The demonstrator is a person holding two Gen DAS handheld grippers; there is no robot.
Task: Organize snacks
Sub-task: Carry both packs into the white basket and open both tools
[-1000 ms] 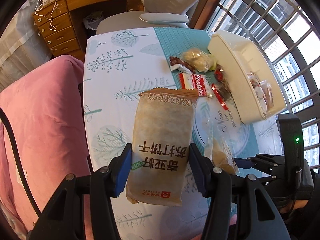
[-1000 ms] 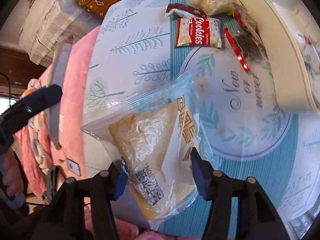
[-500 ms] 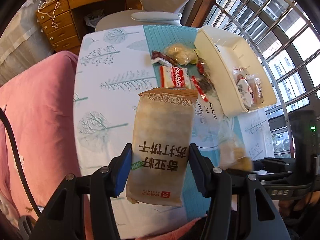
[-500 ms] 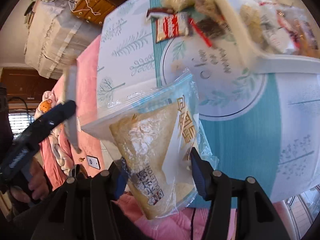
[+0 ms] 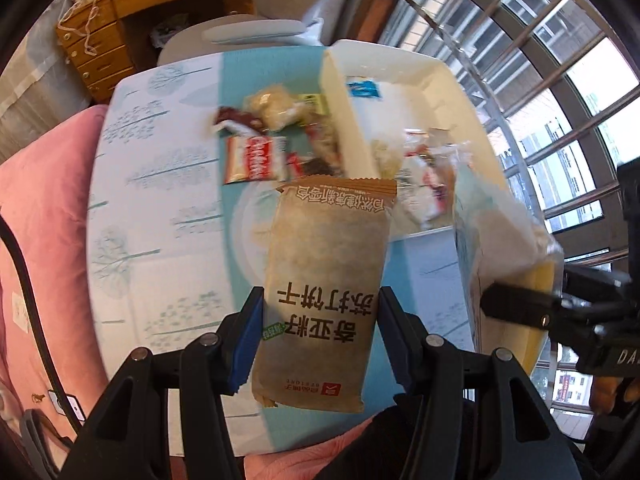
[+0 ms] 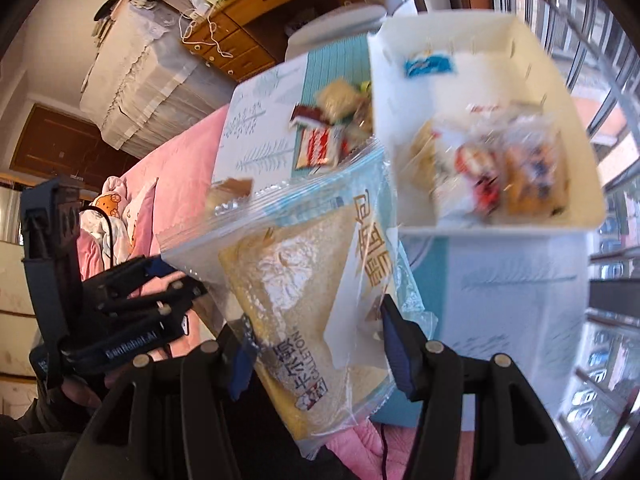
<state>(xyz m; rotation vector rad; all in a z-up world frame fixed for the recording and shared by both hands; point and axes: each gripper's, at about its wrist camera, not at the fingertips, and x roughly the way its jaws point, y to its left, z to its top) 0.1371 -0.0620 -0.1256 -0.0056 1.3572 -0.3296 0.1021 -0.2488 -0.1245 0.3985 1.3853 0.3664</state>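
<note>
My left gripper [image 5: 320, 334] is shut on a brown soda-cracker packet [image 5: 326, 292], held upright above the table. My right gripper [image 6: 316, 350] is shut on a clear bag with a triangular sandwich bread [image 6: 304, 300]; the same bag [image 5: 508, 240] shows blurred at the right of the left wrist view. A white bin [image 6: 492, 32] stands ahead at the table's right side, with several wrapped snacks [image 6: 496, 168] in it. Loose snacks lie left of the bin, among them a red-and-white Cookies pack [image 5: 254, 160] and a pale bun bag [image 5: 272, 106].
The table wears a white and teal cloth with tree prints [image 5: 160, 208]. A pink blanket [image 5: 40, 220] lies along its left side. A grey chair [image 5: 256, 36] and a wooden drawer unit [image 5: 104, 52] stand behind it. Barred windows [image 5: 560, 80] fill the right.
Both grippers have risen and moved toward the bin with their packets still held. The bin's inside has come into view of the right wrist camera.
</note>
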